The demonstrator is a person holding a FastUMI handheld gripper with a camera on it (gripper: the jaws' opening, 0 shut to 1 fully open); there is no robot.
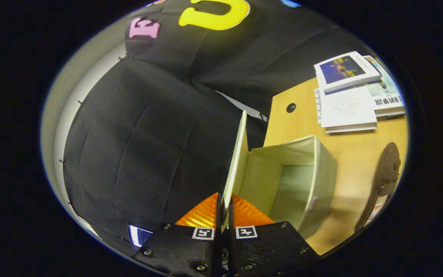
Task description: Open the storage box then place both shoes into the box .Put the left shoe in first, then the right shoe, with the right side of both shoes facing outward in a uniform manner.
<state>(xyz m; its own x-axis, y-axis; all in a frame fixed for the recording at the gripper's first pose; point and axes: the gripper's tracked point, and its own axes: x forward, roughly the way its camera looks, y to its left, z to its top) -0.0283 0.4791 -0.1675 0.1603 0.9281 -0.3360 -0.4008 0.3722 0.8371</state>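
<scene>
- The gripper (224, 206) has its two fingers pressed nearly together, pinching the thin edge of the box's lid (237, 161) between them.
- The lid stands raised on edge, running from the fingertips straight ahead and up against the black cloth wall (148, 127).
- Hinged to the lid, the box (321, 181) sits just right of the fingers on a wooden table (356, 154). It is pale, fabric-sided and open; its inside walls and floor are in plain sight, with nothing lying in it.
- Beyond the box, at the table's far end, lies a stack of books (354, 92), well apart from the box. The top one has a dark picture on its cover.
- A small dark round hole (291, 107) is set in the tabletop between the books and the table's far corner.
- A brown shoe (385, 173) lies on the table to the right of the box, apart from it, seen only in part.
</scene>
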